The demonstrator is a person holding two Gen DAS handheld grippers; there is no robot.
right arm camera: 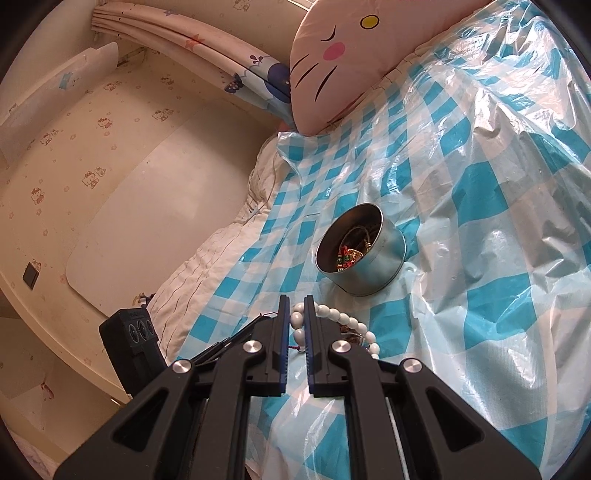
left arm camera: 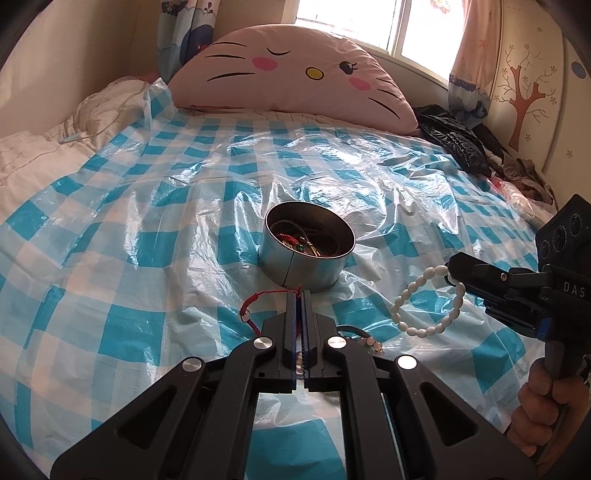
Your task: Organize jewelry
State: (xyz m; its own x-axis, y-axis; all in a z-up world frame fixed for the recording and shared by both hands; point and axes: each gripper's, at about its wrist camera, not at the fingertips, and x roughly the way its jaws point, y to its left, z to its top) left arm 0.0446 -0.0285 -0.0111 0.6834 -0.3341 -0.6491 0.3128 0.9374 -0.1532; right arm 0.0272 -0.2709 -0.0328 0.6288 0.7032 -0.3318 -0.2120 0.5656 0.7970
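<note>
On the blue-and-white checked plastic sheet [left arm camera: 155, 206] covering the bed, you are gathering jewelry into the round silver metal tin [left arm camera: 308, 254]. Just before the tin, your left gripper [left arm camera: 299, 295] is pinching a red braided cord bracelet [left arm camera: 255, 301], and beside the tin your right gripper [right arm camera: 295, 317] is clamping a white oval-bead bracelet [right arm camera: 332, 317]. Next, I judge, you are lifting each over the tin's rim and letting go.

a bed [left arm camera: 110, 206] fills the room, with a shiny blue and white checked plastic sheet [left arm camera: 184, 177] on top. a big pink cat pillow [left arm camera: 288, 74] leans at the far end. bright sun comes in the window [left arm camera: 369, 22]. a brown tree picture [left arm camera: 524, 92] is on the cream wall.
</note>
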